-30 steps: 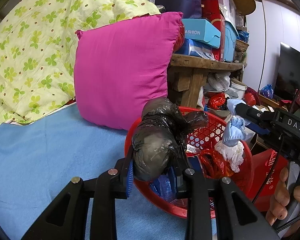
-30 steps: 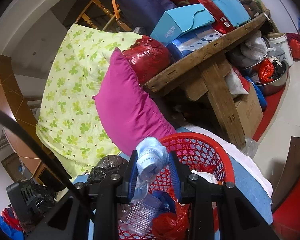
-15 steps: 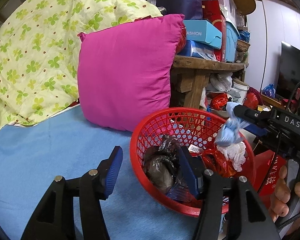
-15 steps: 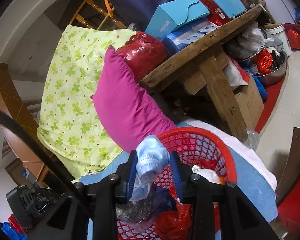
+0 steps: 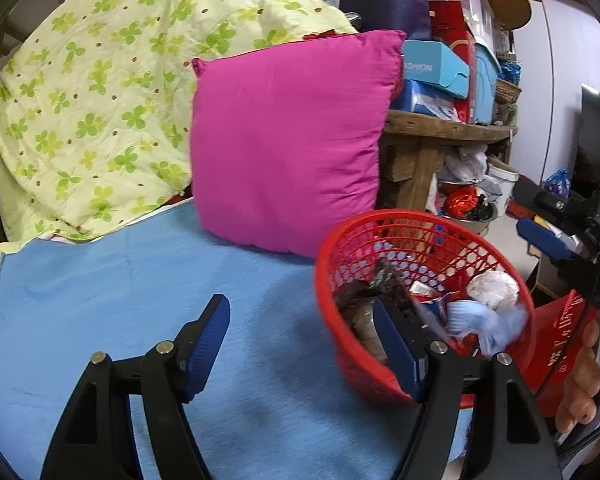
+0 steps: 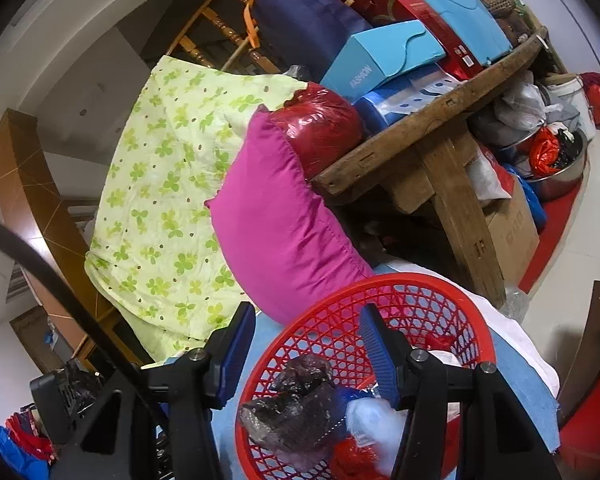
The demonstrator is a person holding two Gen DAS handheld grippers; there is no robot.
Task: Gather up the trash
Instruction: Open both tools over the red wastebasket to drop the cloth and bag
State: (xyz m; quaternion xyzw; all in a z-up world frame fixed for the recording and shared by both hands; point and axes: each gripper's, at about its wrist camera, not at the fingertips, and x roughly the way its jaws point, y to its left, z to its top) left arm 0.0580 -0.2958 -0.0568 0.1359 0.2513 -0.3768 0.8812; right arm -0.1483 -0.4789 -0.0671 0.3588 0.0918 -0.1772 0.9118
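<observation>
both pairs of fingers stand wide apart with nothing between them. the left gripper [image 5: 300, 344] straddles the near rim of the red mesh basket [image 5: 328, 248], one finger out over the blue bed cover [image 5: 140, 280] and the other inside the basket; the right gripper [image 6: 308, 352] straddles the rim the same way. in the left view the basket sits at about two o'clock from the fingers, and the right gripper shows at three o'clock beyond it. the basket holds the trash: a lumpy black plastic bag [image 6: 300, 412] lying along the near wall, a pale blue wad [image 5: 484, 320], a white crumpled tissue [image 5: 492, 288] and red wrappers. i see no loose trash on the bed cover in front of the magenta pillow [image 5: 292, 140], so collecting looks close to done. either hand seems equally near the basket if it needs lifting.
</observation>
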